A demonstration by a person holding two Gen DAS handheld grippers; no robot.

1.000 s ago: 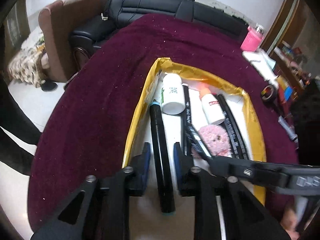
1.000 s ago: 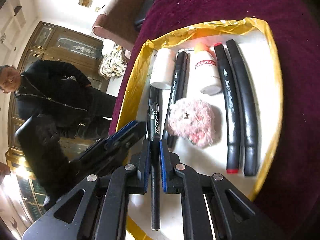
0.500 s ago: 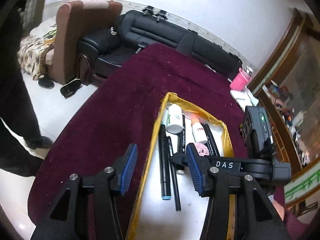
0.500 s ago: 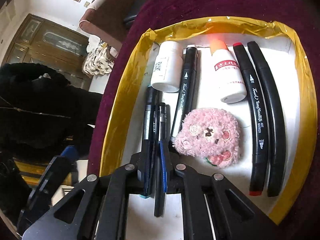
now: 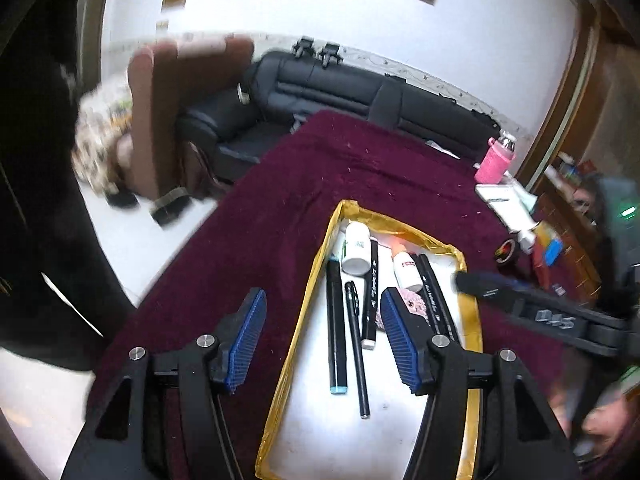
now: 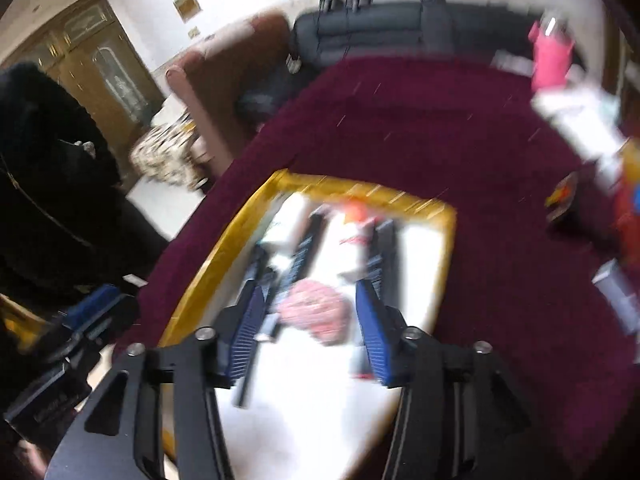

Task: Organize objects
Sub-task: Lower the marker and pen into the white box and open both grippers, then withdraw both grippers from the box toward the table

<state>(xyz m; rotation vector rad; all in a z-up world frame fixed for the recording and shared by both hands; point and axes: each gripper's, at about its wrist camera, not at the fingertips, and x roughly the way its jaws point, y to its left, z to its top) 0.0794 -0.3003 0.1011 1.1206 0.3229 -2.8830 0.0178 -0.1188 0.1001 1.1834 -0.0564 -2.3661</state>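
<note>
Fingers of the left gripper (image 5: 322, 332) spread wide apart, nothing between them, held above the near end of the gold-rimmed tray (image 5: 297, 344). Right gripper (image 6: 306, 320) fingers also spread wide and empty, over the same tray; that view is heavily motion-blurred.

Tray sits on the maroon-covered surface (image 5: 248, 240). Inside it, nearest the left gripper: thin black pen (image 5: 356, 344) lying lengthwise, just right of a thick black marker with teal end cap (image 5: 335, 328) that runs along the tray's left wall. Right of the pen, another black marker with white lettering (image 5: 371, 300). Pink plush toy (image 5: 418, 302) partly hidden behind the left gripper's right finger; in the right wrist view it shows as a pink blur (image 6: 316, 312) between the fingers. Two more black markers (image 5: 434, 296) lie side by side toward the tray's right wall. At the tray's far end: white bottle (image 5: 356, 246) lying on its side, and a white glue bottle with orange tip (image 5: 405, 266).

Past the tray's far right corner: tape roll (image 5: 506, 250), white papers (image 5: 506, 204), pink water bottle (image 5: 495, 160). Beyond the surface, a black sofa (image 5: 340, 92) and a brown armchair (image 5: 160, 120).
</note>
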